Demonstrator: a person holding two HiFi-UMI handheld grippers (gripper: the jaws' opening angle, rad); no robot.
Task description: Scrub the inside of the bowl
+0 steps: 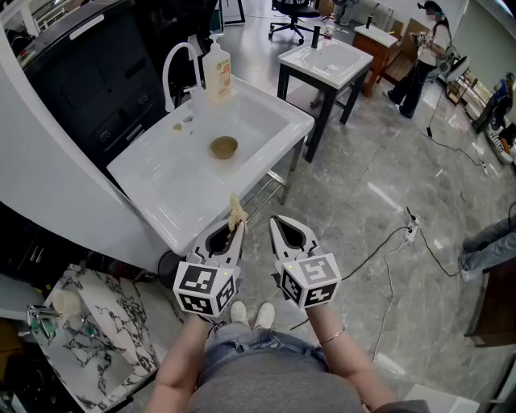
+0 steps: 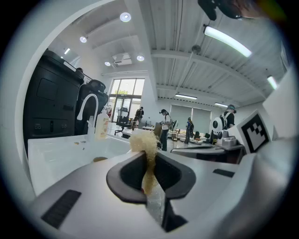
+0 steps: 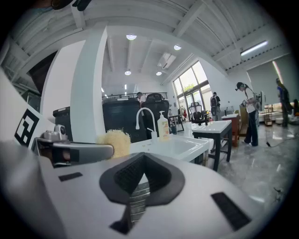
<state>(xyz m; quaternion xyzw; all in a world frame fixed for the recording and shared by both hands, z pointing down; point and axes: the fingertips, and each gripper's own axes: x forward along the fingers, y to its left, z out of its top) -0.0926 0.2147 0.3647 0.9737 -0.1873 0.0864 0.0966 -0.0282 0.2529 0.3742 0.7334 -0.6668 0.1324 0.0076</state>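
This is a large open lab or test hall rather than a home kitchen. A white sink (image 1: 297, 119) stands free on a black metal frame, and a second one (image 1: 326, 63) stands just behind it on the same polished stone floor (image 1: 363, 185) (the nearer one has a faucet (image 1: 173, 68) and a soap bottle (image 1: 217, 71)). A cable (image 1: 379, 250) trails loose across the floor. The ceiling is high, with bare beams and strip lights (image 2: 229, 39). Tall windows (image 3: 194, 88) close the far end. An office chair (image 1: 292, 16), a big black cabinet (image 1: 97, 73) and a person (image 1: 423, 56) standing by other benches complete it.
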